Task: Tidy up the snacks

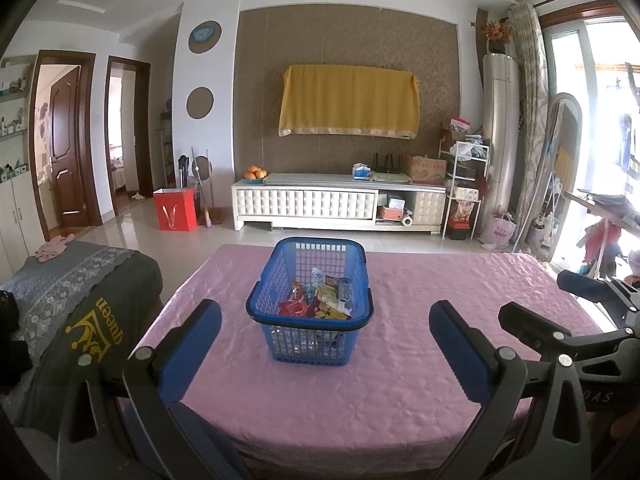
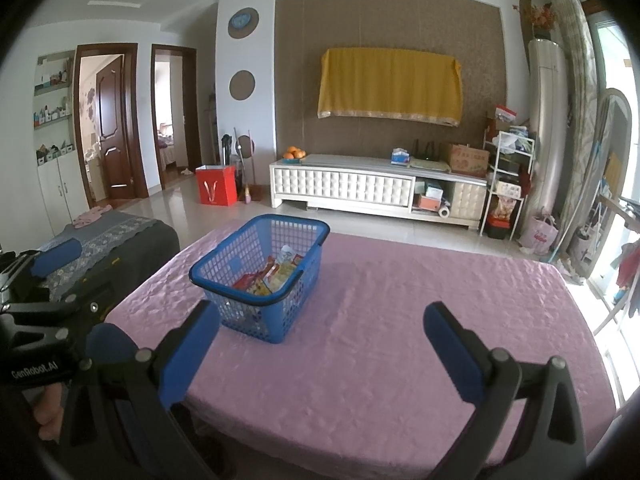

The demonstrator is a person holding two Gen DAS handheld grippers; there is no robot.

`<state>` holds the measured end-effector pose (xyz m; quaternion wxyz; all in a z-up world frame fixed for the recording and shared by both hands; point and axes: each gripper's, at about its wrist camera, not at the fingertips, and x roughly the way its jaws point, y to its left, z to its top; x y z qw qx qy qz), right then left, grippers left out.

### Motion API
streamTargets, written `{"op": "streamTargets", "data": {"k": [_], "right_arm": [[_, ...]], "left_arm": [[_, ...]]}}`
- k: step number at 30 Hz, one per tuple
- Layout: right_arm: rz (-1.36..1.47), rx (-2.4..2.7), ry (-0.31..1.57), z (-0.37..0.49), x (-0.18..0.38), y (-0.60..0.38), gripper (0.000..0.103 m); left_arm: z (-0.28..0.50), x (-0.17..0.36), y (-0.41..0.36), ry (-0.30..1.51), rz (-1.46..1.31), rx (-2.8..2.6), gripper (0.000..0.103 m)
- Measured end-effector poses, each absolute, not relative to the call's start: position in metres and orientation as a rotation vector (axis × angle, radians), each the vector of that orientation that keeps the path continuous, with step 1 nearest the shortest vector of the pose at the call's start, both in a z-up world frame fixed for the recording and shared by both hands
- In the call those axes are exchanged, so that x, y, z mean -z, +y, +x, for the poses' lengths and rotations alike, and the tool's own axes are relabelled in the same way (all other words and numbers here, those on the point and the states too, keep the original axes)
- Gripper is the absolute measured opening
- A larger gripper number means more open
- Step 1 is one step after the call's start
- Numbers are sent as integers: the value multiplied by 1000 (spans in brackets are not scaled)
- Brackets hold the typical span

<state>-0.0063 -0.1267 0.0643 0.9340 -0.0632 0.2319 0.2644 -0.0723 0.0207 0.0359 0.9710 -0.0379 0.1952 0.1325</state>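
We see the snack packets [image 1: 320, 298] heaped inside the blue basket [image 1: 308, 336] (mid-frame) on the pink tablecloth [image 1: 420, 360]. Our 2 claws, left gripper [image 1: 325, 344] and right gripper [image 2: 322, 354], spread wide, holding nothing.

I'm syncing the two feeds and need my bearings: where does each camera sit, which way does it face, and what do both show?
Left wrist: on the left hand-held gripper, low over the near edge of the table, facing the basket head-on; its own open fingers show, and the right hand-held gripper at right.
Right wrist: on the right hand-held gripper, further right, basket ahead-left; own open fingers, left hand-held gripper at left.
Shared: basket of snacks, pink table, TV cabinet.
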Motion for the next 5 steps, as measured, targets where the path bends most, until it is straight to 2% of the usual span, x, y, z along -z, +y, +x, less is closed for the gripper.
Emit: {"op": "streamTargets", "data": {"k": [5], "right_arm": [[-129,-542,474,-5,-65,-127,103]], "left_arm": [[-74,-35,21,395,-76,-266,103]]}}
